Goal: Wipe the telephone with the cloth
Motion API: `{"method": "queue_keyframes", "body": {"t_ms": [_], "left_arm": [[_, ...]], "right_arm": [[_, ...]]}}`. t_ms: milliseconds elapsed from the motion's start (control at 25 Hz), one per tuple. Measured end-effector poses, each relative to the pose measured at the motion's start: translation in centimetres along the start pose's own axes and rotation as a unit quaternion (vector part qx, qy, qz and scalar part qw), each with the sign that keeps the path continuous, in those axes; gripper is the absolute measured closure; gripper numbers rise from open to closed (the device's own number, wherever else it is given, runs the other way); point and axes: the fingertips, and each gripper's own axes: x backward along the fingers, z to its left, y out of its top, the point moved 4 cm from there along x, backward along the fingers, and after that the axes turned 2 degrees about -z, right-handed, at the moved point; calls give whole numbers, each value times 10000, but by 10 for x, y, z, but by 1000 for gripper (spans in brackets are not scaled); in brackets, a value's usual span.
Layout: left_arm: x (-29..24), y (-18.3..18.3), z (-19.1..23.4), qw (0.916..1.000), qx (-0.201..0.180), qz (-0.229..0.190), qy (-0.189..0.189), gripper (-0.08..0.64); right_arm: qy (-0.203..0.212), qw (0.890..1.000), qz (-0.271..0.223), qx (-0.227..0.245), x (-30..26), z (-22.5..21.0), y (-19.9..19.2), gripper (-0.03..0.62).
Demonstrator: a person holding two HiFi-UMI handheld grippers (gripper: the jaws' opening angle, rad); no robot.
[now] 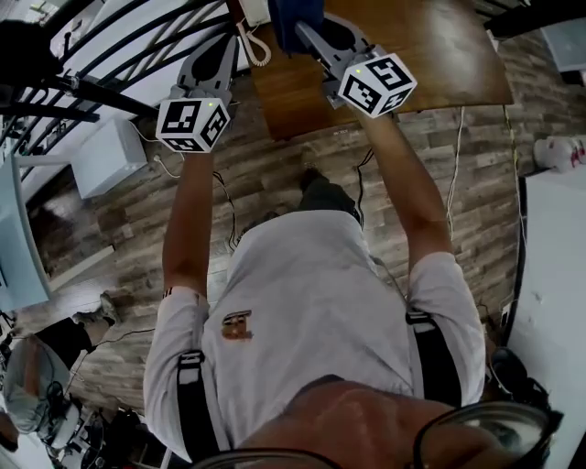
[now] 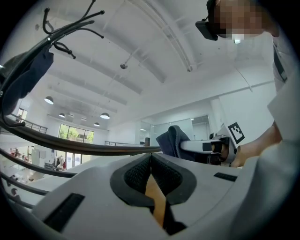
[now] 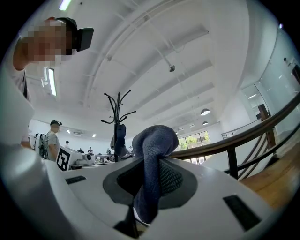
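Note:
Both grippers are held up and tilted toward the ceiling. My right gripper (image 1: 309, 32) (image 3: 149, 164) is shut on a dark blue cloth (image 1: 295, 20) (image 3: 155, 140), which bulges out above the pads. The left gripper view also shows that cloth (image 2: 171, 139), held out to the right. My left gripper (image 1: 222, 50) (image 2: 151, 161) is shut with nothing between its pads. Only a corner of the white telephone (image 1: 255, 11) and its coiled cord (image 1: 257, 48) show, at the top edge of the head view on the wooden table (image 1: 430, 64). Neither gripper touches it.
A black curved railing (image 1: 110, 55) runs left of the table, above a white cabinet (image 1: 108, 156). Cables trail over the plank floor (image 1: 275, 174). A coat rack (image 3: 117, 123) stands beyond the right gripper. A person (image 3: 51, 138) stands far off at the left.

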Motion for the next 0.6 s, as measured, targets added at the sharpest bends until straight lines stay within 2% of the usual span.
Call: {"method": "queue_keyframes", "body": {"t_ms": [320,600], "left_arm": [[-110,-42,68,9992,38,195,349,541],[-174,-57,95,9973,-18,309,669,541]], "right_arm": [[189,9996,197,-33,-72,-118,-20,512],[444,9985,306,-79,-113,-185,-17,512]]}}
